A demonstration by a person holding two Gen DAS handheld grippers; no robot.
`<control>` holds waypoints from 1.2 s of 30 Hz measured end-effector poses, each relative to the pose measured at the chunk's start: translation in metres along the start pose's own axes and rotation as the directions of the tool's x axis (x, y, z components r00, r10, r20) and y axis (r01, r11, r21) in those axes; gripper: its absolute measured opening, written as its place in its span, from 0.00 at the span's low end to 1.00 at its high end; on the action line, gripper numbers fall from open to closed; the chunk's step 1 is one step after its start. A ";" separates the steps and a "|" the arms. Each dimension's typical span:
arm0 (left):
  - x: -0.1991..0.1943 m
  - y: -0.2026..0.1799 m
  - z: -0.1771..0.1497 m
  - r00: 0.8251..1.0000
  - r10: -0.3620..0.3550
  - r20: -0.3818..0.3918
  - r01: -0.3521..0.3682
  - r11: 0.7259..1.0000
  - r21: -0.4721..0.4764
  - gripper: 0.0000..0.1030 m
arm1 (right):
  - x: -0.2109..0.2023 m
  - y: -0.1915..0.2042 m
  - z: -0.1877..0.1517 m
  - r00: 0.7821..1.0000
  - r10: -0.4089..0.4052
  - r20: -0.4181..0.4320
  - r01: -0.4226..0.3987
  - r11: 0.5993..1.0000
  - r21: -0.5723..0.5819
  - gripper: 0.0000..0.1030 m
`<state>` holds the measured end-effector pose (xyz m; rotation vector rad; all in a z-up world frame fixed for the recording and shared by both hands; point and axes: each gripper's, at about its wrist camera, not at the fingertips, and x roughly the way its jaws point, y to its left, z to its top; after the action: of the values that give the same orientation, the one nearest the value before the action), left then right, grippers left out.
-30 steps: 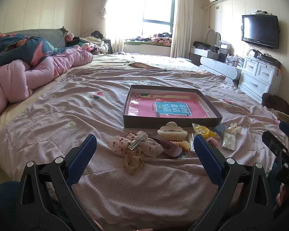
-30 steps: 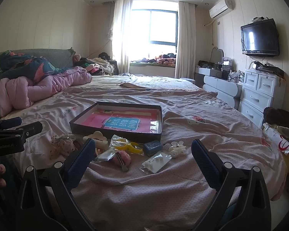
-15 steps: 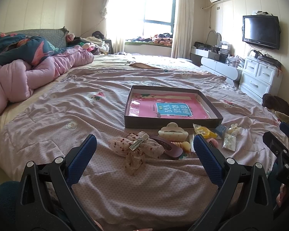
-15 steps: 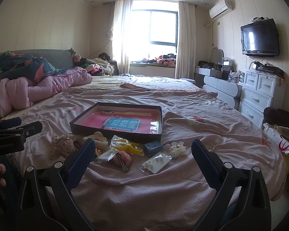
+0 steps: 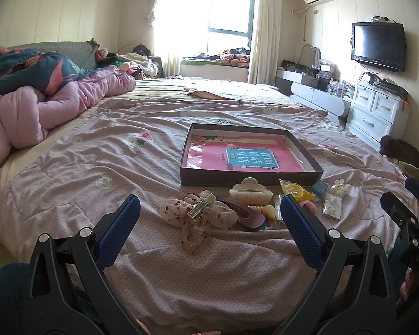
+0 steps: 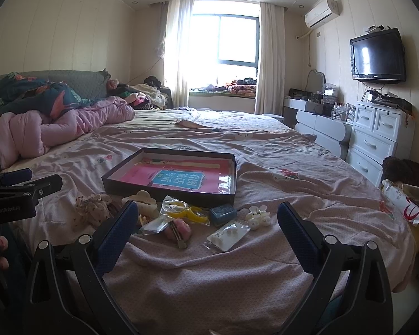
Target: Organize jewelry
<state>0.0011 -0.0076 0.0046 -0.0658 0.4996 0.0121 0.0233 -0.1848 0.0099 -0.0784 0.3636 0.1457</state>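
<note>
A dark shallow box (image 5: 187,180) (image 6: 164,194) with a pink lining lies open on the bed. In front of it lies a row of hair accessories: a floral bow clip (image 5: 198,213) (image 6: 90,210), a cream claw clip (image 5: 250,194) (image 6: 142,199), a purple clip (image 5: 243,216), yellow rings in a bag (image 5: 296,192) (image 6: 181,210), a blue case (image 6: 223,213), a white flower clip (image 6: 257,216), a bagged earring card (image 6: 227,236) and a pink clip (image 6: 178,230). My left gripper (image 5: 209,223) is open and empty before the bow. My right gripper (image 6: 208,224) is open and empty before the pink clip.
The pink bedspread (image 5: 97,153) is wrinkled. A rolled pink duvet (image 5: 42,109) lies far left. White drawers (image 6: 377,136) and a wall TV (image 6: 377,55) stand on the right. A bag (image 6: 405,203) sits at the bed's right edge.
The left gripper has shifted slightly left, so the box and the accessories sit a little more to the right in its view. The right gripper has barely moved.
</note>
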 end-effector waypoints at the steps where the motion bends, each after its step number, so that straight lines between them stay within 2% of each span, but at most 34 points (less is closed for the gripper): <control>1: 0.000 0.000 0.000 1.000 0.001 0.002 -0.001 1.000 0.000 0.89 | -0.001 0.000 0.001 1.000 0.000 0.001 0.000 1.000 0.000 0.94; 27: -0.001 0.005 -0.002 1.000 -0.014 0.001 0.014 1.000 -0.018 0.89 | 0.002 0.002 0.005 1.000 0.004 0.004 -0.004 1.000 -0.008 0.94; 36: 0.014 0.025 0.006 0.999 0.029 -0.033 -0.031 0.998 -0.059 0.89 | 0.030 0.004 0.015 0.998 0.041 -0.039 -0.042 0.999 -0.021 0.94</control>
<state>0.0161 0.0176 0.0017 -0.1172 0.5320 0.0554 0.0551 -0.1752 0.0126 -0.0956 0.4024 0.1897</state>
